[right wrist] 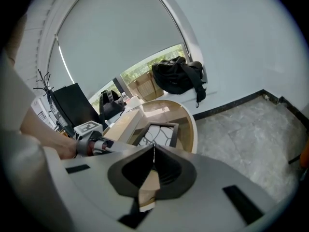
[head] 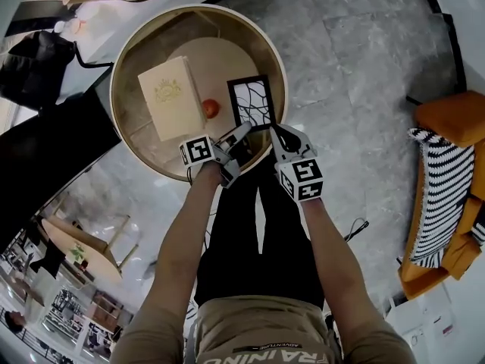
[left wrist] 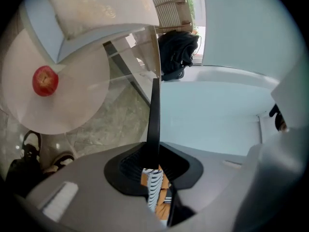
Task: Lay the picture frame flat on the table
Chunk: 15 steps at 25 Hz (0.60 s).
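Grey marble floor surrounds a round, wood-rimmed desk [head: 197,8] with a glass top in the upper middle of the head view, and an orange chair [head: 455,120] with a striped cushion [head: 439,196] stands at the right edge. On the desk a cream box [head: 173,97] lies at the left, a red apple [head: 211,108] is just right of it, and the black picture frame [head: 251,101] sits at the right with its white, black-lined face turned up. Whether it rests fully flat cannot be told. The left tool [head: 241,136] is clamped on the frame's lower left edge, which shows as a thin black strip between its jaws in the left gripper view. The right tool [head: 277,133] is at the frame's lower right corner, with its jaw tips together and nothing visible between them.
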{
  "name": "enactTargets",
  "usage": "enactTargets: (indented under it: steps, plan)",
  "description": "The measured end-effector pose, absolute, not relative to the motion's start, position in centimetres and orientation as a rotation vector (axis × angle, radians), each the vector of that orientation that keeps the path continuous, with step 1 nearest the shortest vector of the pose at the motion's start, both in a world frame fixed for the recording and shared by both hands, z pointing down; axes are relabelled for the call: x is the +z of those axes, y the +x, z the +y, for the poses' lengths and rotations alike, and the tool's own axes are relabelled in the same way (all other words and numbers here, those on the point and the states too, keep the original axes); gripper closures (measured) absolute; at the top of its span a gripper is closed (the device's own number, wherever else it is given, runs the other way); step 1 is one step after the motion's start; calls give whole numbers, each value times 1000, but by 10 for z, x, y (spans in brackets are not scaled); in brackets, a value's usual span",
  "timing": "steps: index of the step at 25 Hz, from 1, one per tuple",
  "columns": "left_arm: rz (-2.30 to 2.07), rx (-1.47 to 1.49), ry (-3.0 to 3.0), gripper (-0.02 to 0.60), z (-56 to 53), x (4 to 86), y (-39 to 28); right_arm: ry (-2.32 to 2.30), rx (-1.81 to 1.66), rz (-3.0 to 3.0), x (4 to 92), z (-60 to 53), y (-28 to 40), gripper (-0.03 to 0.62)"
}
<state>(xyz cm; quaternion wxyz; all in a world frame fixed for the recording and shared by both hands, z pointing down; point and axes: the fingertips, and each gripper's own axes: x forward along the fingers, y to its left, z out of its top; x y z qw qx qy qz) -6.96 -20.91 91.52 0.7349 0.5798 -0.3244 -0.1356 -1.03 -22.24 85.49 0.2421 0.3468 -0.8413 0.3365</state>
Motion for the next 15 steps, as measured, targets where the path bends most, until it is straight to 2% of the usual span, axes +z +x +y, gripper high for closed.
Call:
enactTargets:
  steps: [8,15]
  plan:
    - [-956,-96,1276,503,-210,936,-78,950,928,-2297,856,-225,-8,586]
    - [-1118,51,1288,460,-210,940,-76,960,932,-2295,859,-227,-5,586]
